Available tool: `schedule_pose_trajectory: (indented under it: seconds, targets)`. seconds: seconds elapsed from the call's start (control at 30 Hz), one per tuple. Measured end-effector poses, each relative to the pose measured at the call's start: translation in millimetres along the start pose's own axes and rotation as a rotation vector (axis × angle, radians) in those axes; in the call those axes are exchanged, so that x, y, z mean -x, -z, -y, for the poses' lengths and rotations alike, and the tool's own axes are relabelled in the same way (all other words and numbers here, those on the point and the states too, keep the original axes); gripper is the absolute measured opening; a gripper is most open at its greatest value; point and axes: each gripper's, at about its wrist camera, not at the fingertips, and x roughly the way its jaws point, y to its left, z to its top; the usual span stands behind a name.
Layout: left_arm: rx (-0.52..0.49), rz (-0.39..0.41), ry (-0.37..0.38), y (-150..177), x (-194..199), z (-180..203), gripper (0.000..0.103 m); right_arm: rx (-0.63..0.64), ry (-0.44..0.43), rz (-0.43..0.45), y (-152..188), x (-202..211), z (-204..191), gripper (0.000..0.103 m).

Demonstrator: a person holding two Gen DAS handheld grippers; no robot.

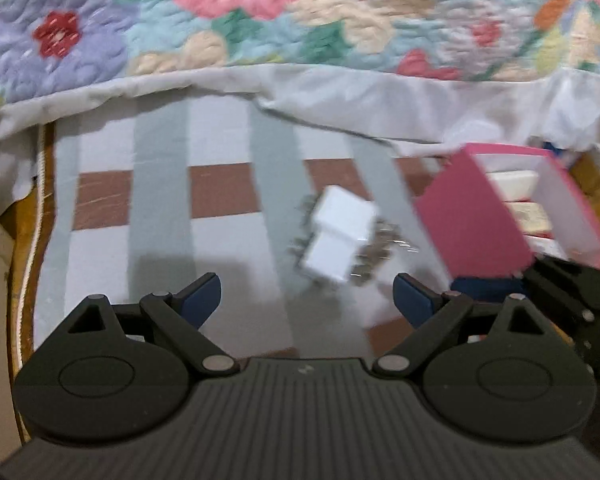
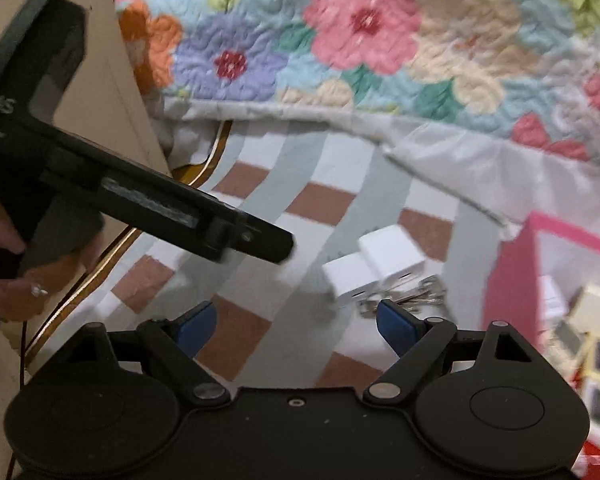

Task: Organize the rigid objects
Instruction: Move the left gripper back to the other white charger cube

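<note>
Two white charger blocks (image 1: 338, 236) lie together on the striped cloth, with a bunch of metal keys (image 1: 374, 254) under and beside them. A pink box (image 1: 500, 216) with white inner walls stands to their right and holds several small packets. My left gripper (image 1: 307, 300) is open and empty, just short of the chargers. In the right wrist view the chargers (image 2: 374, 270) and keys (image 2: 416, 294) lie ahead, right of centre, with the pink box (image 2: 512, 280) at the right edge. My right gripper (image 2: 296, 326) is open and empty.
A flowered quilt (image 1: 260, 12) with a white hem lies across the back. The left gripper's body (image 2: 140, 196) and the hand holding it fill the left of the right wrist view. A wooden edge (image 1: 20, 264) and a beige board (image 2: 112, 92) are at the left.
</note>
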Motion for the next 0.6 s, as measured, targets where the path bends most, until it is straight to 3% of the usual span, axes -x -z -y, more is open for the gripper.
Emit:
schedule_pose_trajectory:
  seconds: [0.2, 0.33, 0.43, 0.5, 0.6]
  targets:
    - [-0.001, 0.033, 0.025, 9, -35, -10, 0.090, -0.034, 0.008, 0.010, 9, -45, 7, 0.083]
    - [-0.056, 0.096, 0.031, 9, -49, -2, 0.090, -0.044, 0.019, 0.014, 11, -66, 11, 0.067]
    - [-0.062, 0.119, 0.031, 13, -58, 2, 0.084, -0.061, 0.057, 0.014, 13, -76, 13, 0.061]
    - [-0.058, 0.129, -0.038, 13, -64, 4, 0.078, -0.073, 0.060, 0.016, 14, -81, 17, 0.059]
    - [-0.014, 0.115, -0.009, 10, -70, -3, 0.078, -0.077, 0.059, 0.007, 14, -85, 18, 0.058]
